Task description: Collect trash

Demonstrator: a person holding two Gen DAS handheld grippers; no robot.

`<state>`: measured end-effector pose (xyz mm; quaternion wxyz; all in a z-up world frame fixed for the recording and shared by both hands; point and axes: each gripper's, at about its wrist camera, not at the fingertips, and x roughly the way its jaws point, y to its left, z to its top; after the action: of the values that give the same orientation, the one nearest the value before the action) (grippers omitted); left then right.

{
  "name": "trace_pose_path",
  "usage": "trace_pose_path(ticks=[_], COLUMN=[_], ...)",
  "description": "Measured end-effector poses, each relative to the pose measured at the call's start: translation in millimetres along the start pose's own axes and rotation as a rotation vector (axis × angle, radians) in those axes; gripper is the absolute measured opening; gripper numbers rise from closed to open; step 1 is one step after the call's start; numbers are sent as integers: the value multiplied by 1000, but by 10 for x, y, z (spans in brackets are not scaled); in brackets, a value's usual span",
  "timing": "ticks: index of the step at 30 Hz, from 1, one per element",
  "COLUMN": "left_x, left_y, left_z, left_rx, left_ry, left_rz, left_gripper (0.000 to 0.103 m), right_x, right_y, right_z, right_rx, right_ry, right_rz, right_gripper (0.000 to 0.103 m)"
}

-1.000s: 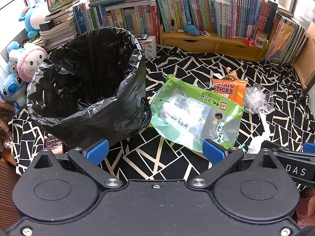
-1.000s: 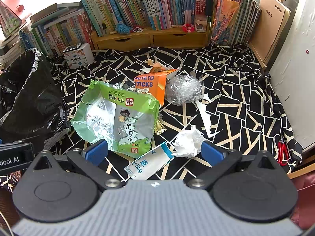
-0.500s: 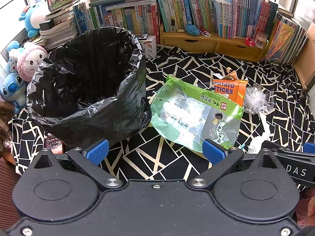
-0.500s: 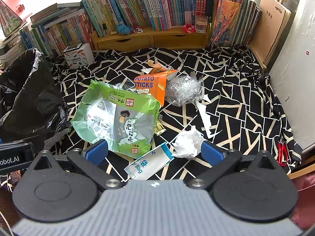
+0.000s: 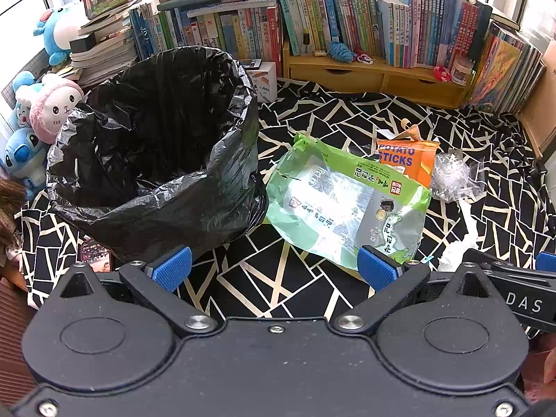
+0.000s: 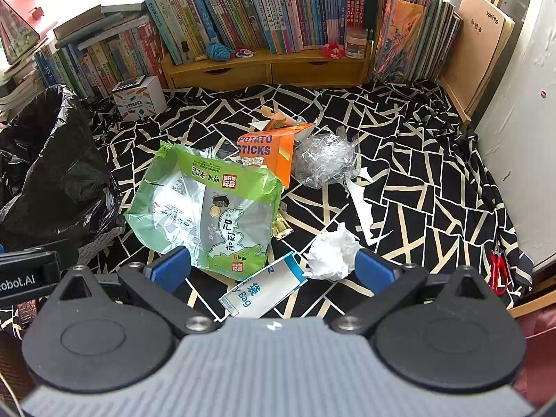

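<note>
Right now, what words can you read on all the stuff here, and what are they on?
"POTATO STICKS": orange snack box.
"Bag": white and blue packet, beside Chinese characters.
"DAS": right hand-held gripper, seen from the left wrist.
"obot.AI": left hand-held gripper, seen from the right wrist.
"xarnte", roughly: brown board.
Green snack bag: Korean print, upside down.
Book spines: too small to read.

The big green wrapper (image 6: 208,208) lies flat. Right behind it stands an orange box (image 6: 267,154). The white paper ball (image 6: 333,252) sits near its front corner.
</note>
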<state>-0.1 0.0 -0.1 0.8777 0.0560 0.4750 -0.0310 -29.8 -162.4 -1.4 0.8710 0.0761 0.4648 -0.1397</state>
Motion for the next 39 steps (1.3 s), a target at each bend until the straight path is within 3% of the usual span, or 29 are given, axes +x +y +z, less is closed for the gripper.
trace_pose_path(ticks=[31, 36, 39], left_x=[48, -8, -51], left_y=[76, 149, 250], left_z=[3, 50, 96], left_rx=[-13, -22, -38], left_ry=[3, -57, -90], left_rz=[-10, 28, 55], left_gripper=[101, 101, 102], right_x=[7, 5, -20], right_y=[-2, -11, -81], right_z=[-2, 30, 105], right_rx=[-1, -1, -13], right_ry=[-1, -14, -73], right_rz=[-1, 14, 32], right_gripper=[103, 103, 103])
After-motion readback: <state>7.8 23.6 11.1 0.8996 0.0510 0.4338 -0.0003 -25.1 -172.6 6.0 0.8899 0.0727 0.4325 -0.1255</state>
